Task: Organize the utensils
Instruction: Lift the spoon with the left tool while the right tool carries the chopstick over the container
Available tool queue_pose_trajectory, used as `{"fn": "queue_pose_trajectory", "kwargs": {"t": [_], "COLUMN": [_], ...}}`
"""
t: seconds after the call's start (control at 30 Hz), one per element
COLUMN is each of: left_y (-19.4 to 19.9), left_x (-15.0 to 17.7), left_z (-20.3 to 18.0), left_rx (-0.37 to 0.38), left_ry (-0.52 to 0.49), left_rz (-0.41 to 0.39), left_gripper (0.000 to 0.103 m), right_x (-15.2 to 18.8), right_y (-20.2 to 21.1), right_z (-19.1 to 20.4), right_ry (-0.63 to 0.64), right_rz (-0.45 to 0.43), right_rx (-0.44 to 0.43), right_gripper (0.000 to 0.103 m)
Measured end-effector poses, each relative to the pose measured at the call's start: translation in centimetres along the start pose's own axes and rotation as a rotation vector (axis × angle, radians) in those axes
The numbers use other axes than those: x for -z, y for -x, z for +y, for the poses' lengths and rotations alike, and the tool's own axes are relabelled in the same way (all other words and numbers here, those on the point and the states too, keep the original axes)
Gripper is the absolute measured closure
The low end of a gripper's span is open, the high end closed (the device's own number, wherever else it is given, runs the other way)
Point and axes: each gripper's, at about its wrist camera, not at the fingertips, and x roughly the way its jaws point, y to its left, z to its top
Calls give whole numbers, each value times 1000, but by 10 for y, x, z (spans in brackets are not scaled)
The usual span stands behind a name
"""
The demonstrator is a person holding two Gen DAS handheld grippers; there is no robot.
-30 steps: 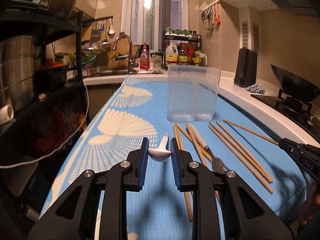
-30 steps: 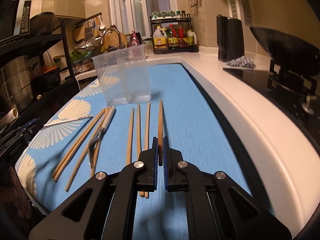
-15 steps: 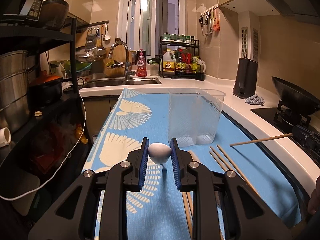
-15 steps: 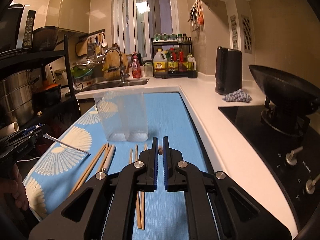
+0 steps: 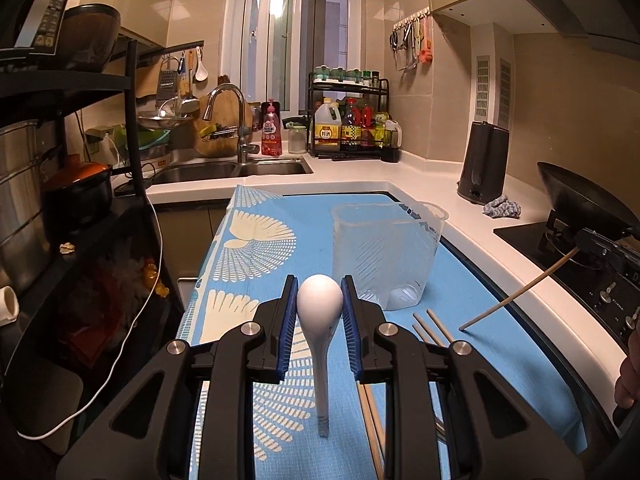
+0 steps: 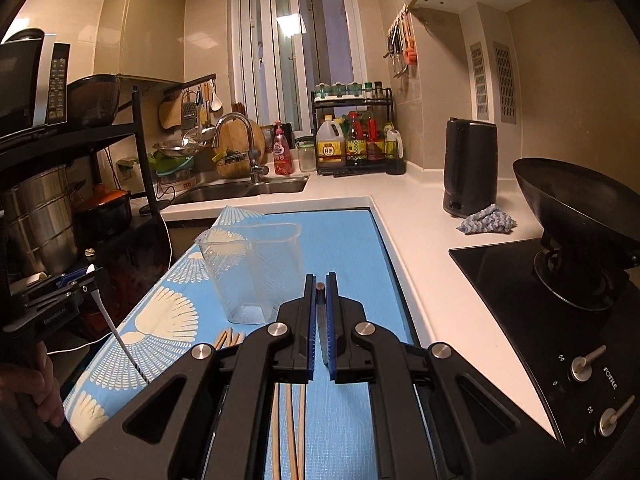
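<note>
My left gripper [image 5: 319, 304] is shut on a white ceramic spoon [image 5: 320, 308], held by its bowl with the handle hanging down above the blue mat. My right gripper [image 6: 320, 292] is shut on one wooden chopstick [image 6: 320, 304], seen end-on between the pads; in the left wrist view that chopstick [image 5: 516, 292] slants down from the right. A clear plastic holder [image 5: 384, 252] stands upright and empty on the mat, just ahead of both grippers; it also shows in the right wrist view [image 6: 256, 272]. Several chopsticks [image 5: 432, 328] lie on the mat below.
A blue patterned mat [image 5: 256, 240] covers the counter. A black shelf rack with pots [image 5: 60, 200] stands left. A stove with a wok [image 6: 572, 216] is at the right, a kettle [image 6: 468, 168] and a cloth [image 6: 486, 220] behind it. The sink [image 5: 232, 168] is at the back.
Both grippers have lifted off the mat: the left one raised the spoon, the right one raised a chopstick. Both views now look from higher up, and the spoon handle now hangs down.
</note>
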Motion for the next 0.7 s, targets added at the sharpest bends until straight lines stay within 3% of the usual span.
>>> {"fn": "queue_pose_trajectory", "kwargs": {"t": [0.43, 0.7], "left_y": [-7, -11], "left_x": [-22, -62], "left_z": [3, 4], "left_rx": [15, 71], "left_ry": [16, 11], "left_rz": [29, 78], "left_gripper": [81, 81], "right_x": [-48, -94], "right_y": [-28, -34], "right_z": [1, 6], "right_ry": [-8, -12], "right_rz": [164, 188], "right_rx": [-64, -101], "right_gripper": [98, 98]}}
